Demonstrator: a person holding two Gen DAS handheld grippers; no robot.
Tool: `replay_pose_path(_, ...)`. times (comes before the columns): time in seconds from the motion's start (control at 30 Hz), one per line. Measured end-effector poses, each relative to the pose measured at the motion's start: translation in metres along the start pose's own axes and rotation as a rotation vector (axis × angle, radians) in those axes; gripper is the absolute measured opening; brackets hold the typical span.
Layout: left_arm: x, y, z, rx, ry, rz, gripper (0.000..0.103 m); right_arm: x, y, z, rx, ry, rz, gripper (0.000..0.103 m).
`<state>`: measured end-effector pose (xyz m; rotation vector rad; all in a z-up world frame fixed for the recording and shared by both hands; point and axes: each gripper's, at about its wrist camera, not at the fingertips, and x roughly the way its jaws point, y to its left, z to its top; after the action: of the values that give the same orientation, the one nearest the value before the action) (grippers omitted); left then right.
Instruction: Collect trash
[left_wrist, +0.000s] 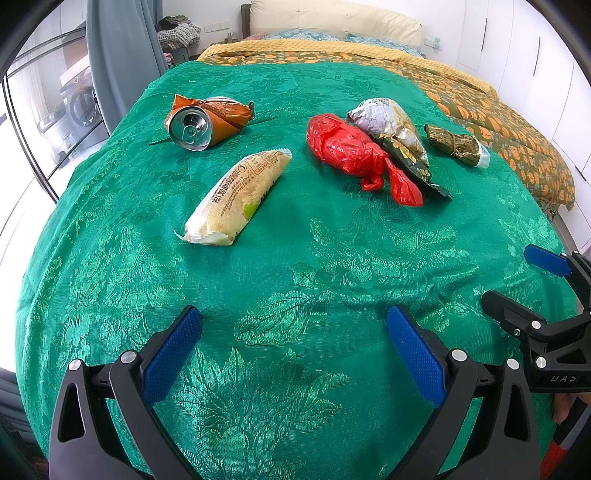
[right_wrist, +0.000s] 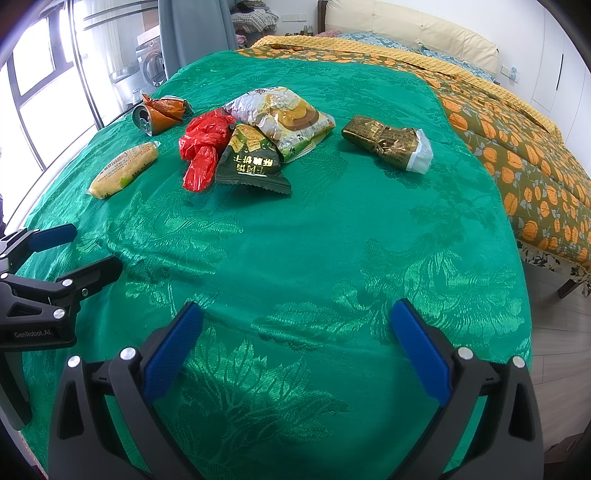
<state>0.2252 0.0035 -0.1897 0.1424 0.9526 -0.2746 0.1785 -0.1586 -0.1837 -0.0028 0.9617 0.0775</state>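
Observation:
Trash lies on a green bedspread (left_wrist: 295, 258) (right_wrist: 332, 240): a crushed orange can (left_wrist: 199, 122) (right_wrist: 159, 112), a beige snack packet (left_wrist: 232, 199) (right_wrist: 123, 170), a knotted red plastic bag (left_wrist: 351, 151) (right_wrist: 201, 147), a silver and yellow wrapper (left_wrist: 384, 118) (right_wrist: 284, 114), a dark green biscuit packet (left_wrist: 417, 162) (right_wrist: 251, 158) and a brown wrapped bundle (left_wrist: 458, 144) (right_wrist: 388, 146). My left gripper (left_wrist: 295, 317) (right_wrist: 92, 247) hovers open over bare cloth near the front. My right gripper (right_wrist: 297, 314) (left_wrist: 517, 280) is open beside it. Nothing sits between either pair of fingers.
An orange-patterned quilt (left_wrist: 498, 110) (right_wrist: 517, 147) covers the bed to the right, with a cream headboard (left_wrist: 332, 18) behind. Grey curtains (left_wrist: 122, 44) and glass doors (right_wrist: 48, 92) stand on the left. Floor (right_wrist: 554, 350) shows past the bed's right edge.

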Motion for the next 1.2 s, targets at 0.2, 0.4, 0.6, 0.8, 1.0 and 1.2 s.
replay_pose_path(0.2,0.0000,-0.0001,0.0000,0.000,0.000,0.000,0.099,0.0000,-0.0001,0.0000,0.000,0.000,0.001,0.099)
replay_pose_path(0.4,-0.0001,-0.0002,0.0000,0.000,0.000,0.000,0.099,0.0001,-0.0001,0.0000,0.000,0.000,0.001,0.099)
replay_pose_path(0.6,-0.0001,0.0001,0.0001,0.000,0.000,0.000,0.099,0.0002,-0.0001,0.0002,0.000,0.000,0.000,0.099)
replay_pose_path(0.8,-0.0001,-0.0001,0.0002,-0.001,0.001,0.001,0.099,0.0002,-0.0002,0.0000,0.000,0.000,0.000,0.099)
replay_pose_path(1.0,0.0000,-0.0004,-0.0001,-0.001,0.001,0.001,0.099,0.0003,-0.0001,0.0001,0.000,0.000,0.001,0.099)
replay_pose_path(1.2,-0.0021,-0.0036,0.0032,0.021,0.050,-0.006,0.099,0.0003,-0.0004,0.0001,0.001,-0.001,0.002,0.099)
